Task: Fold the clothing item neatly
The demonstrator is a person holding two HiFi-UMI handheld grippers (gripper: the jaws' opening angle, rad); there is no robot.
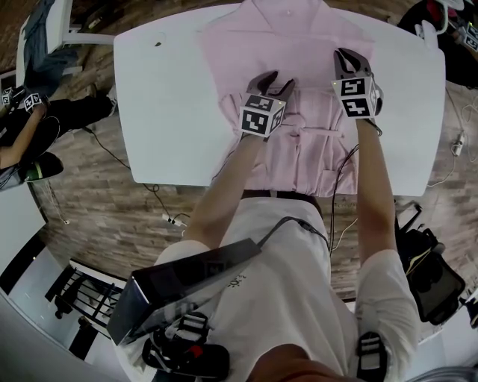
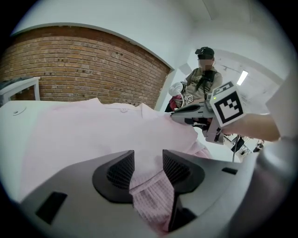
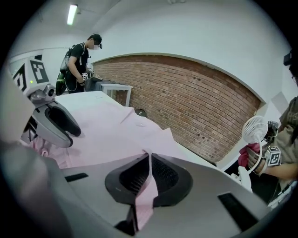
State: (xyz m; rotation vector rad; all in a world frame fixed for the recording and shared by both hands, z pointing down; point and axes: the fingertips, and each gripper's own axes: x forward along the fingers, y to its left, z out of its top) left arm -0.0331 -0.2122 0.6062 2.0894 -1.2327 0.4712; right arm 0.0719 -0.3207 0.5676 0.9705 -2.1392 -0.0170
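Item: pink shirt (image 1: 284, 45), spread on the white worktop (image 1: 172, 97), collar (image 1: 287, 6) towards 12 o'clock in the head view and hem (image 1: 299, 183) hanging over the near edge at 6 o'clock.
Lie of cloth: the upper body was fairly flat. The lower half, around 6 o'clock from the grippers, was rumpled, with bunched cloth (image 1: 314, 138) lying across it.
Left gripper (image 1: 275, 82): it sat near the shirt's middle, pointing down at the cloth. Its fingers stood wide. A gathered strip of textured pink cloth (image 2: 153, 200) ran between them and back into the throat, but no pinch on it was evident.
Right gripper (image 1: 348, 58): it was at about 2 o'clock from the left one, over the shirt's right side. Its fingers were nearly together, clamped on a thin upright edge of pink cloth (image 3: 148, 186).
Done so far (judgement): the shirt had been laid out and one edge taken up. No finished fold was visible, and the outline was that of an open shirt.
Left to do (judgement): nearly everything. That meant bringing the sides and sleeves in, smoothing the rumpled lower part, then folding the hem up towards the collar.
Stage (judgement): early, with the first fold being set up.
Watch point: the overhanging hem could drag the cloth towards 6 o'clock when it was lifted.
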